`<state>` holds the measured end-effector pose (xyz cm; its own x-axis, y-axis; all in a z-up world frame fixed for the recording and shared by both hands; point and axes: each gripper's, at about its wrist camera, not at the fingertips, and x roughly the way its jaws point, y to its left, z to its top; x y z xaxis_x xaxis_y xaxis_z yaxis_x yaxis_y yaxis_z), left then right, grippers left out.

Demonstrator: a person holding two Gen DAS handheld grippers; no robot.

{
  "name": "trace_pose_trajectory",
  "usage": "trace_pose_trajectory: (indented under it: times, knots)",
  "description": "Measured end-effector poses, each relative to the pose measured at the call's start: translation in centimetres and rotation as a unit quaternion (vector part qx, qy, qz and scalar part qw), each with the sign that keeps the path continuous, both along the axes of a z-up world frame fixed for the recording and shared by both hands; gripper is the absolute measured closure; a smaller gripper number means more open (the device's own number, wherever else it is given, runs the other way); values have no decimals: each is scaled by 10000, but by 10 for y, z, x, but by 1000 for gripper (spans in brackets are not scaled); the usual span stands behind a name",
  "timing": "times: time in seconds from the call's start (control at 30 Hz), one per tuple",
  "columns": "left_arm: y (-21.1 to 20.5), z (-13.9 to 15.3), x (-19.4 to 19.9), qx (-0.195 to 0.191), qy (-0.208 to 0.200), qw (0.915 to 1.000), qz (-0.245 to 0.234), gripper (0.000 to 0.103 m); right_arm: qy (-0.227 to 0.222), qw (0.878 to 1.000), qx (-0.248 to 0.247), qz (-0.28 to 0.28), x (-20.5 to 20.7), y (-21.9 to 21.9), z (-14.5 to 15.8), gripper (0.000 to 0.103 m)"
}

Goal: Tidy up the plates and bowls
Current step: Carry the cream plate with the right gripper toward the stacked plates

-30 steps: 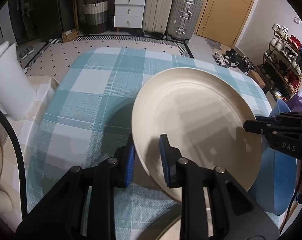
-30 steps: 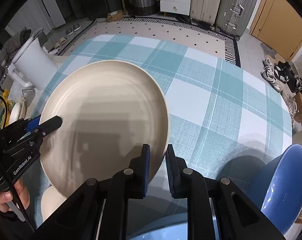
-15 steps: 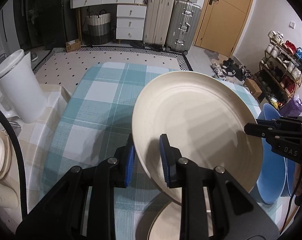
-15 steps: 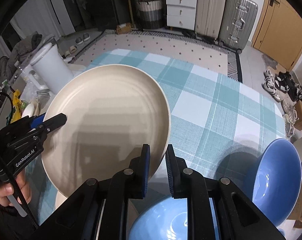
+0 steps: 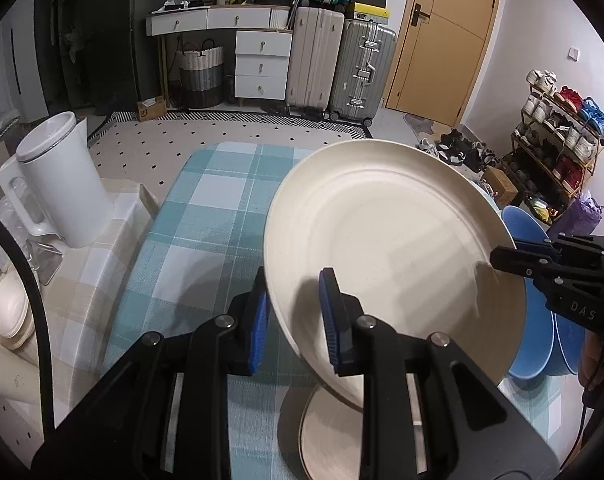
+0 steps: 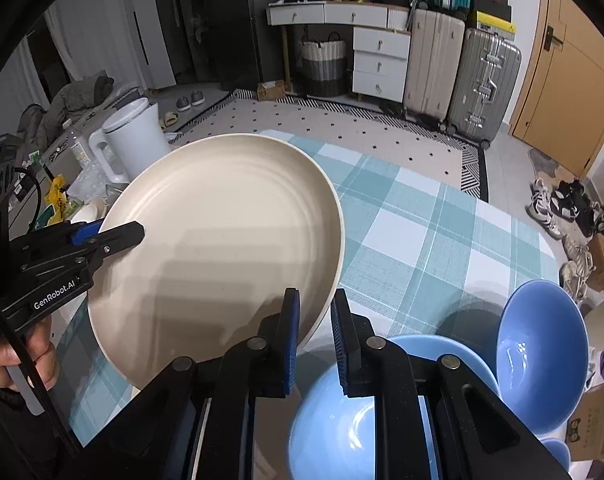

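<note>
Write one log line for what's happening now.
left tongs: gripping round cream plate rim | right tongs: gripping opposite rim | plate: airborne, tilted

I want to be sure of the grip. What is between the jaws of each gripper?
Both hold the rim of the same cream plate: the left gripper in the left wrist view, the right gripper at the opposite edge in the right wrist view.
</note>
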<state>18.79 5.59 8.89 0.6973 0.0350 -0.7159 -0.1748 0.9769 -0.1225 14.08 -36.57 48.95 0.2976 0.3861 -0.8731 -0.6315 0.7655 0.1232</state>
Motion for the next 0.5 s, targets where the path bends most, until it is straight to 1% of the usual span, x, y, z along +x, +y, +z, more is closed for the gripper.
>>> trace_pose_trajectory:
  times: [0.33,0.5]
  knots:
    - [-8,17,-51,106,-144,9998,-27,82,-159,9994,311,63,-41,-11,19,86]
    - [-8,20,-74,44,-195,9998,-71,82,-273,9980,562,103,-64,-18,27,86]
